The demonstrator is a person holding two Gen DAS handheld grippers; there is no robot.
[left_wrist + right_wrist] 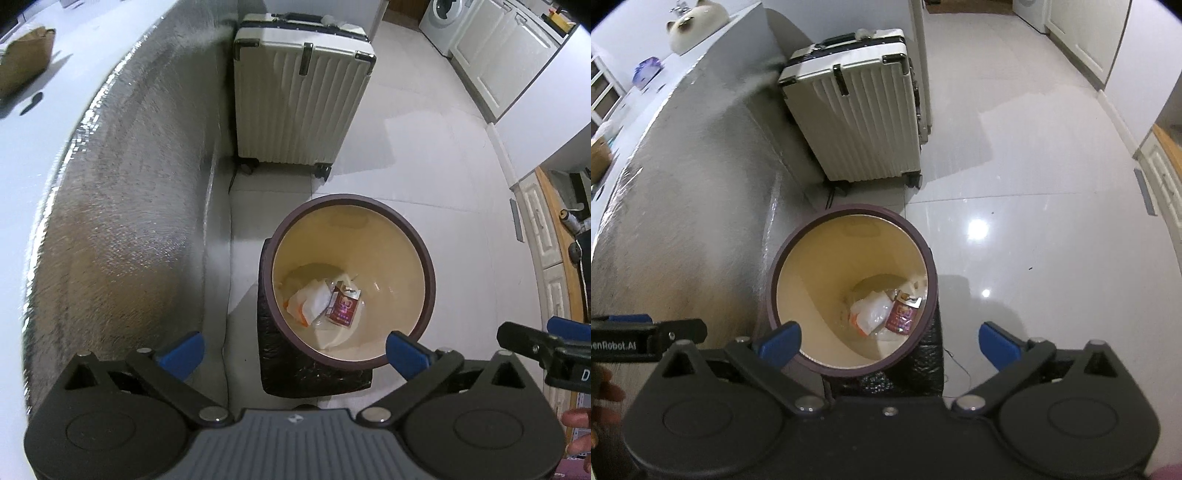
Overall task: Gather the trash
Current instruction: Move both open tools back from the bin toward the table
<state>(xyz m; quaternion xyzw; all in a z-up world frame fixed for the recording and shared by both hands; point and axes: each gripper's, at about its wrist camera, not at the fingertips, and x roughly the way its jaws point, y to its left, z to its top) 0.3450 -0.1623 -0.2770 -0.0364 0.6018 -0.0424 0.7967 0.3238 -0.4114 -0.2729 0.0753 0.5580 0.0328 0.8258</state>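
A round trash bin with a dark purple rim (430,258) and cream inside stands on the floor; it also shows in the right wrist view (932,269). At its bottom lie a red wrapper (343,304) (901,315) and a white crumpled wrapper (310,301) (870,310). My left gripper (293,352) is open and empty, above the bin's near left side. My right gripper (890,345) is open and empty, above the bin's near rim. Each gripper's tip shows at the edge of the other's view.
A cream ribbed suitcase (301,99) (857,110) stands behind the bin. A silver foil-covered counter side (122,206) (683,206) runs along the left. White cabinets (506,62) and a washing machine (445,14) stand far right. The floor is glossy white tile (1034,221).
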